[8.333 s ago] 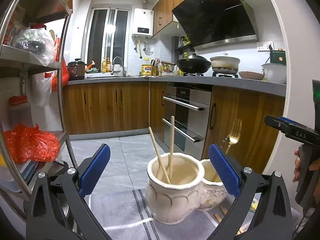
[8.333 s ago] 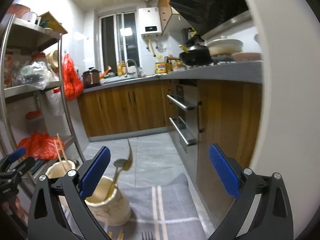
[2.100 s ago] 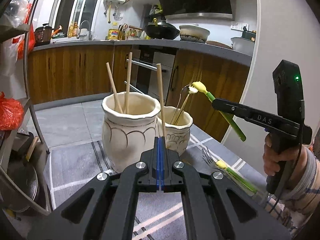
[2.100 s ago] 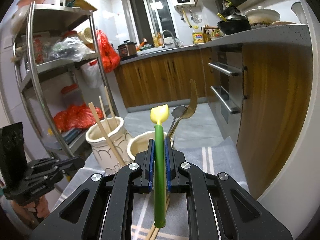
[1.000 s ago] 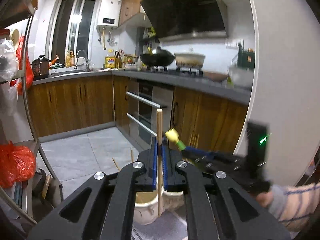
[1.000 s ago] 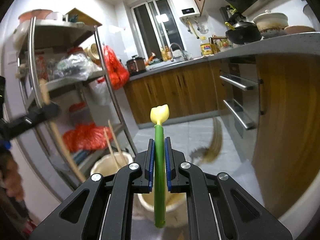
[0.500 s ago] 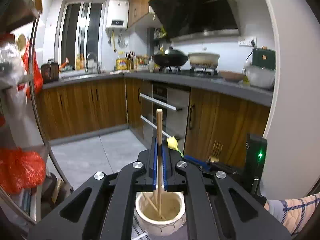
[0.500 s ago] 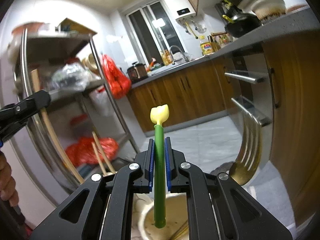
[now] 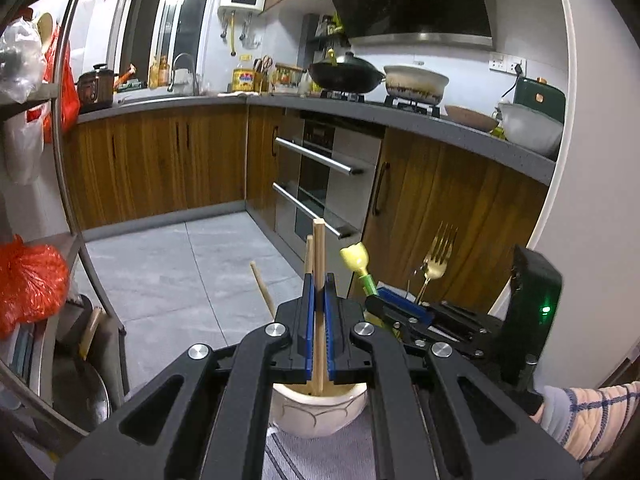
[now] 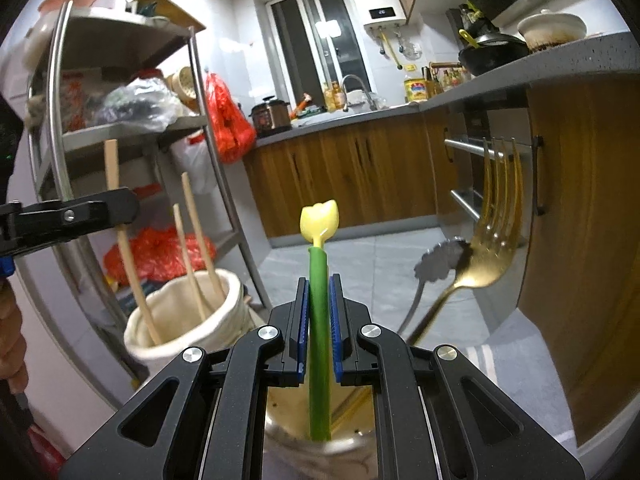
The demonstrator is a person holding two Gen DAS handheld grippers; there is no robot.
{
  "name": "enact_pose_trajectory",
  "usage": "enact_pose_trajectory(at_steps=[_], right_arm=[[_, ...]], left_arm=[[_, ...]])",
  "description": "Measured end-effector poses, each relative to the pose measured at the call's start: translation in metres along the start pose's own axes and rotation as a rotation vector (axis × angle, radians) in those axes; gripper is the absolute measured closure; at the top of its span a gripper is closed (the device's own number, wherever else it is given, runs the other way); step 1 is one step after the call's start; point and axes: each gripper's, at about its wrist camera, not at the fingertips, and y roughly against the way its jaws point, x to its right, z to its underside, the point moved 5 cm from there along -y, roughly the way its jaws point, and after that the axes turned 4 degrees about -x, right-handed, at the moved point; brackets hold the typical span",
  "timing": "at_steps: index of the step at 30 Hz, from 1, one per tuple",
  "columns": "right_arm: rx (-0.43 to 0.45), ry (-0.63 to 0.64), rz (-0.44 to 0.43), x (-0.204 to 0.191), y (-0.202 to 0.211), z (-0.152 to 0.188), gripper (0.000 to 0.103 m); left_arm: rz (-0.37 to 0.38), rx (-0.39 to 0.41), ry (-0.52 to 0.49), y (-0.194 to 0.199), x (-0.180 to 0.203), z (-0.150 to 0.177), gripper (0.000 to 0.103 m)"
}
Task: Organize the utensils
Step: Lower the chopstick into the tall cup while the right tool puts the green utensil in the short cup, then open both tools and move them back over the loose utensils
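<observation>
- A wooden chopstick point(image 9: 319, 264) is pinched upright between the blue pads of the left tongs point(image 9: 319, 316); its lower end is seen inside the mouth of a cream ceramic jar point(image 9: 316, 414) that stands below the tongs.
- Two more chopsticks point(image 9: 262, 292) are seen leaning in that jar; in the right wrist view the jar point(image 10: 180, 320) lies at the left, with the held chopstick point(image 10: 120, 232) reaching down into it.
- A green-handled utensil point(image 10: 319, 320) with a pale yellow tulip-shaped end is pinched upright by the right tongs point(image 10: 319, 316); its lower end hangs over the opening of a second cream jar point(image 10: 320, 440), directly below the tongs.
- Whether the green handle touches the inside of that jar cannot be told.
- A gold fork point(image 10: 488, 240) and a silver spoon-like utensil point(image 10: 436, 266) are seen standing out of the second jar, leaning to the right.
- In the left wrist view the right tongs point(image 9: 404, 312) are seen just right of the left ones, with the yellow end point(image 9: 354, 258) above them and the gold fork point(image 9: 436, 256) behind.
- A striped grey cloth point(image 9: 320, 456) is spread under the jars on the desk.
- A sleeve in pale check point(image 9: 588, 416) is visible at the lower right.
- Beyond, wooden kitchen cabinets point(image 9: 160, 164), an oven point(image 9: 320, 184) and, at the left, a metal shelf rack point(image 10: 120, 128) with red bags are seen.
</observation>
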Motion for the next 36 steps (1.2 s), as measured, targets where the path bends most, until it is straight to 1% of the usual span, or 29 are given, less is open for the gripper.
enact_pose_trajectory(at_steps=[3, 6, 10, 11, 12, 13, 14, 15, 18, 20, 22, 23, 25, 26, 27, 28, 29, 30, 31, 32, 33, 34, 35, 36], right_arm=[[-0.033, 0.002, -0.005, 0.000, 0.000, 0.003, 0.092], [-0.062, 0.013, -0.001, -0.001, -0.001, 0.006, 0.092], [-0.093, 0.012, 0.003, 0.000, 0.000, 0.009, 0.091], [-0.091, 0.009, 0.001, 0.000, 0.003, 0.008, 0.090], [-0.088, 0.008, -0.004, -0.001, 0.006, 0.008, 0.086], [-0.083, 0.010, -0.010, -0.002, 0.011, 0.007, 0.085], [-0.077, 0.016, -0.010, -0.004, 0.015, 0.006, 0.085], [-0.071, 0.023, -0.008, -0.005, 0.019, 0.005, 0.085], [-0.055, 0.036, 0.002, -0.006, 0.032, 0.003, 0.085], [-0.049, 0.034, 0.008, -0.006, 0.044, 0.002, 0.082], [-0.045, 0.033, 0.019, -0.004, 0.052, 0.001, 0.074], [-0.045, 0.034, 0.028, -0.003, 0.058, 0.001, 0.073], [-0.044, 0.038, 0.050, -0.002, 0.068, 0.001, 0.065], [-0.048, 0.038, 0.060, -0.001, 0.072, 0.001, 0.063], [-0.053, 0.037, 0.068, 0.001, 0.074, 0.001, 0.058], [-0.056, 0.034, 0.077, 0.003, 0.076, 0.001, 0.049], [-0.057, 0.030, 0.090, 0.004, 0.081, 0.002, 0.044], [-0.056, 0.029, 0.095, 0.006, 0.084, 0.002, 0.036], [-0.055, 0.031, 0.100, 0.006, 0.087, 0.002, 0.033], [-0.055, 0.037, 0.110, 0.006, 0.091, 0.003, 0.031], [-0.055, 0.041, 0.117, 0.007, 0.094, 0.003, 0.024], [-0.056, 0.045, 0.124, 0.007, 0.098, 0.004, 0.020], [-0.057, 0.046, 0.127, 0.008, 0.100, 0.005, 0.018], [-0.056, 0.046, 0.130, 0.008, 0.103, 0.005, 0.015]], left_arm=[[0.001, -0.020, 0.010, -0.005, -0.001, 0.005, 0.099], [-0.016, -0.031, 0.013, -0.007, -0.004, 0.010, 0.099], [-0.037, -0.038, 0.014, -0.004, -0.008, 0.012, 0.096], [-0.041, -0.038, 0.017, -0.002, -0.009, 0.013, 0.094], [-0.046, -0.036, 0.020, 0.000, -0.011, 0.013, 0.087], [-0.051, -0.031, 0.023, 0.002, -0.012, 0.013, 0.076], [-0.055, -0.022, 0.026, 0.006, -0.013, 0.013, 0.072], [-0.056, -0.015, 0.027, 0.008, -0.014, 0.013, 0.070], [-0.070, -0.009, 0.035, 0.015, -0.017, 0.014, 0.070], [-0.072, -0.009, 0.037, 0.018, -0.018, 0.016, 0.068], [-0.080, -0.006, 0.035, 0.022, -0.018, 0.017, 0.065], [-0.084, -0.003, 0.033, 0.024, -0.017, 0.016, 0.063], [-0.096, 0.008, 0.025, 0.030, -0.016, 0.017, 0.056], [-0.103, 0.014, 0.021, 0.033, -0.015, 0.017, 0.050], [-0.113, 0.023, 0.016, 0.036, -0.014, 0.018, 0.045], [-0.120, 0.031, 0.012, 0.040, -0.012, 0.017, 0.039], [-0.125, 0.039, 0.010, 0.043, -0.011, 0.017, 0.036], [-0.133, 0.050, 0.005, 0.047, -0.009, 0.018, 0.030], [-0.141, 0.059, 0.000, 0.051, -0.008, 0.018, 0.026], [-0.145, 0.066, -0.003, 0.053, -0.007, 0.019, 0.023], [-0.149, 0.074, -0.006, 0.056, -0.006, 0.019, 0.020], [-0.155, 0.081, -0.008, 0.060, -0.005, 0.020, 0.018], [-0.160, 0.086, -0.009, 0.064, -0.004, 0.021, 0.017], [-0.163, 0.088, -0.011, 0.065, -0.004, 0.022, 0.015]])
